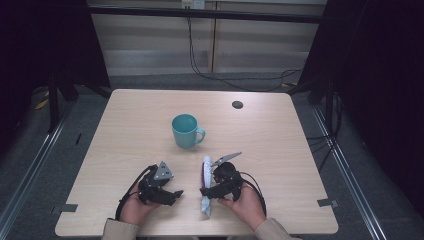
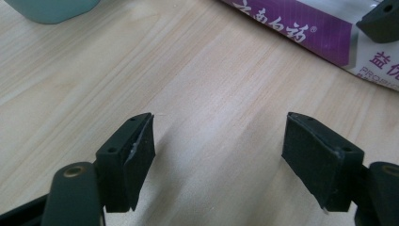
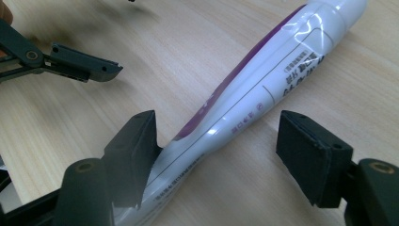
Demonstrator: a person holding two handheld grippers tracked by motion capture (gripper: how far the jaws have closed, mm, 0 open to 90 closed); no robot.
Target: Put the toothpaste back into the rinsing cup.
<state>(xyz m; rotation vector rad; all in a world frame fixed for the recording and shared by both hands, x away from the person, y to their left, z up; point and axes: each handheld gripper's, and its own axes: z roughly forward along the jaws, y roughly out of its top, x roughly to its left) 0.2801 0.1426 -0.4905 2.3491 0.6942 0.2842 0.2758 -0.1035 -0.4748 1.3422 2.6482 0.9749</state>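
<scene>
Toothpaste tube (image 3: 263,89) lies between the gaping right gripper (image 3: 216,155), perhaps touching; left gripper (image 2: 219,160) gapes, teal mug (image 1: 185,130) beyond.

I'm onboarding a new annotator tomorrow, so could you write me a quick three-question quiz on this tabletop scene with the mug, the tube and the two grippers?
1. True or false: the teal mug lies tipped on its side.
2. Multiple choice: the white and purple tube lies between the jaws of which gripper? A) left gripper B) right gripper C) neither
3. Short answer: what lies between the left gripper's jaws in its own view?

Key:
1. False; it stands upright on the table, opening up.
2. B; the jaws are spread on either side of the tube, not clamped on it.
3. Bare tabletop; the tube passes beyond the jaw tips.
</scene>
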